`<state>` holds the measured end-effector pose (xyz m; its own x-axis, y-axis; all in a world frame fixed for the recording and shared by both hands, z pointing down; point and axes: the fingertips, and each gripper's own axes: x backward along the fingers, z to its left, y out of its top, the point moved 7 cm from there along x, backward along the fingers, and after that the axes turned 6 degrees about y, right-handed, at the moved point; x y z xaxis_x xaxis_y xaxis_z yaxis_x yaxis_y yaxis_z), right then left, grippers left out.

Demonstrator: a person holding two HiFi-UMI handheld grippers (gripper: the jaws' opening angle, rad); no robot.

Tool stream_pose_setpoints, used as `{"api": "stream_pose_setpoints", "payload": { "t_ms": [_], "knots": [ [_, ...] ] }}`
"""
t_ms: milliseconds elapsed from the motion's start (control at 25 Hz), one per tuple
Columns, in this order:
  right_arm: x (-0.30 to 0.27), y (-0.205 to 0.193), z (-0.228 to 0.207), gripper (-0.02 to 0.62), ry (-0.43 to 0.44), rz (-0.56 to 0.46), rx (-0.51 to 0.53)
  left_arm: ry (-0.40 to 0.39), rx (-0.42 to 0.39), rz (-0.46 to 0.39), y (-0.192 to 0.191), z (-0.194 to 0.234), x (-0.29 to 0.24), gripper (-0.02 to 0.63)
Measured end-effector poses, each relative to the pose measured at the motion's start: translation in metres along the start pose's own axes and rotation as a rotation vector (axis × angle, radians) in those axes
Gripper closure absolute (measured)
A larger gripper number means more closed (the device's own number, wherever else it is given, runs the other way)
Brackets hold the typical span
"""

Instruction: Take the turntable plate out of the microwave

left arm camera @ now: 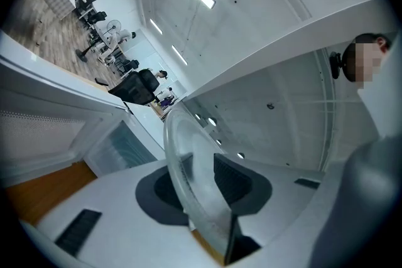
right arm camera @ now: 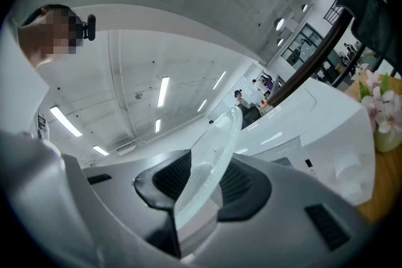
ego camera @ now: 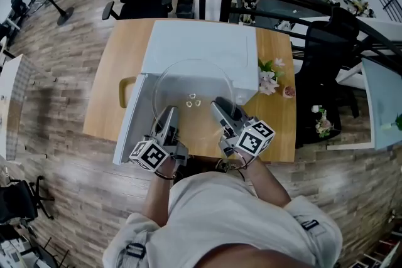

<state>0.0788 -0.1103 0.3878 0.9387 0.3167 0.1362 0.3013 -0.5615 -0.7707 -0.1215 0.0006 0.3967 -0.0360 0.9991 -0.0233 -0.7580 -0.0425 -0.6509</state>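
table [ego camera: 103, 103]: wooden, carries everything.
microwave [ego camera: 201, 41]: white, at the middle of the table, mouth facing the near edge.
door [ego camera: 129, 128]: swung open at the left, reaching toward the near edge.
turntable plate [ego camera: 191, 78]: clear glass disc, held roughly level just near of the microwave front. Its far rim overlaps the microwave top from the head view, so it looks clear of the cavity.
flowers [ego camera: 269, 77]: at the microwave's right, apart from the plate.
left gripper [ego camera: 169, 115]: jaws clamped on the plate's near-left rim, glass edge between the pads.
right gripper [ego camera: 220, 108]: jaws clamped on the near-right rim, same hold.
key relation: the plate extends away from both sets of fingers toward the microwave. Both hands sit equally near it, one on each side.
next move, my read: draw it straight toward the near edge, keeping it level. The open door at the left is the thing to avoid.
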Motion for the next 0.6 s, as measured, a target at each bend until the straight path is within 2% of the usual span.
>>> {"api": "stream_pose_setpoints", "payload": {
  "t_ms": [600],
  "knots": [
    [0.0004, 0.0031, 0.0015, 0.465, -0.014, 0.006, 0.003, -0.002, 0.0, 0.005, 0.0002, -0.0009, -0.0013, 0.486]
  ]
}}
